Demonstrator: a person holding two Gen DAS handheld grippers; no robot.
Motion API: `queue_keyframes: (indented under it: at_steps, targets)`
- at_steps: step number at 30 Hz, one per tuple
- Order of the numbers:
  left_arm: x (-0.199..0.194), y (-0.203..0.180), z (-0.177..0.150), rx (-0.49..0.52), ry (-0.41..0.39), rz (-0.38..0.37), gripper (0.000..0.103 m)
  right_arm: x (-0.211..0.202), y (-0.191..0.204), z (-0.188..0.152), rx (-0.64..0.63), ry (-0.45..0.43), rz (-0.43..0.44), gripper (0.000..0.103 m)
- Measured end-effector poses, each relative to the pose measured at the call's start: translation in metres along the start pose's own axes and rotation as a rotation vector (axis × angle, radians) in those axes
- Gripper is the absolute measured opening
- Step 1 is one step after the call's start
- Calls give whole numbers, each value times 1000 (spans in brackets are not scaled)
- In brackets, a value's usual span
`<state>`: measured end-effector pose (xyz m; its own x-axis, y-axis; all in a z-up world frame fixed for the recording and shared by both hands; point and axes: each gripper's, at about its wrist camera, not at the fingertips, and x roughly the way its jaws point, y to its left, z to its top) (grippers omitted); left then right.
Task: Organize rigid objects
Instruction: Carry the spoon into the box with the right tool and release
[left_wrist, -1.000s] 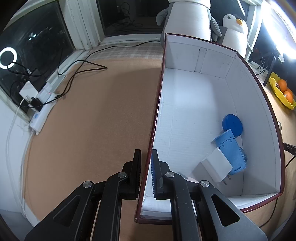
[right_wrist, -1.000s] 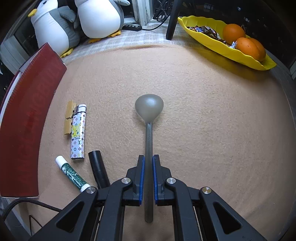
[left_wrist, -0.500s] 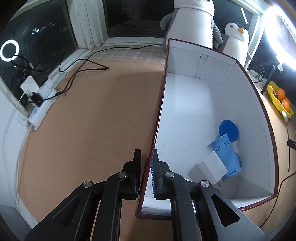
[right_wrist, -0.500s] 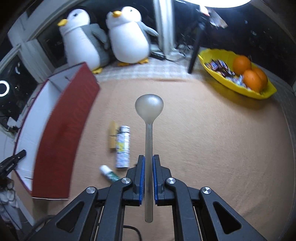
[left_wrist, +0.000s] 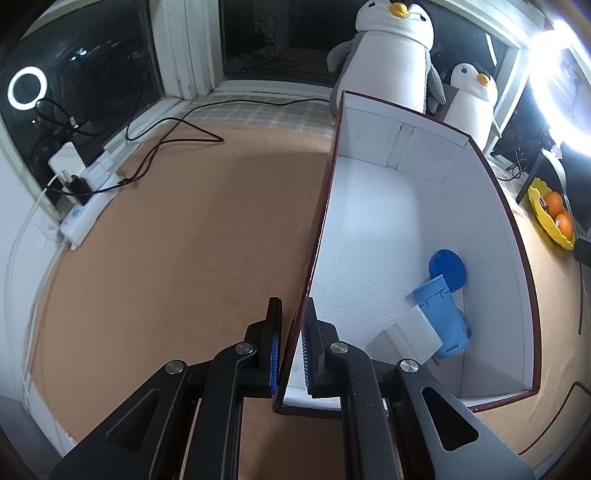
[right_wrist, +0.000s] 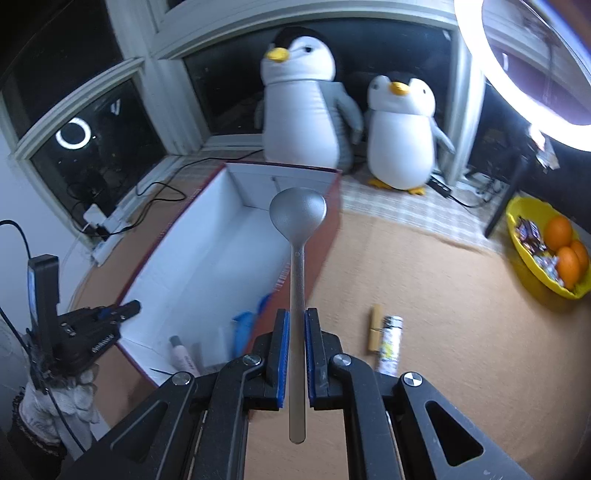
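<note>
Because the right gripper (right_wrist: 296, 354) pinches the spoon (right_wrist: 297, 258) low on its handle, it could pivot and miss the box (right_wrist: 207, 258) at 11 o'clock, whose wall the left gripper (left_wrist: 291, 347) clamps.

The spoon (right_wrist: 297, 236) is showing matt grey metal. The box (left_wrist: 388, 221) is looking like smooth white cardboard inside, glossy dark red outside. At its five o'clock, the blue holder (left_wrist: 441, 317) is gleaming as plastic. The table covering (left_wrist: 177, 243) is appearing feltlike, rough.
</note>
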<state>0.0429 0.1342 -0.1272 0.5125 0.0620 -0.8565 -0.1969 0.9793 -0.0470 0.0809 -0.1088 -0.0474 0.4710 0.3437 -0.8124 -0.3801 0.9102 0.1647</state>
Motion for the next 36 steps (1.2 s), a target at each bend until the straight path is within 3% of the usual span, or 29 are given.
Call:
queue_keyframes:
  at_steps: [11,23,25,27,28,36]
  targets:
    - [-3,0,-4,-12,-4,3,9,33,63,9,-116,53,68,7]
    - [-4,2,-8,-11,-2,6,9,61,77,4,-133,118,92,8]
    - [-4,2,-7,-10,-3,6,9,61,79,3,-144,116,90,14]
    - [-4,2,-7,-12,-2,6,9,58,79,3,-148,104,94,41]
    - [-4,2,-7,-12,-2,5,9,57,79,3,-147,96,95,48]
    - [-2,1,-7,-6,0,9,9,44,68,3,-118,45,92,48]
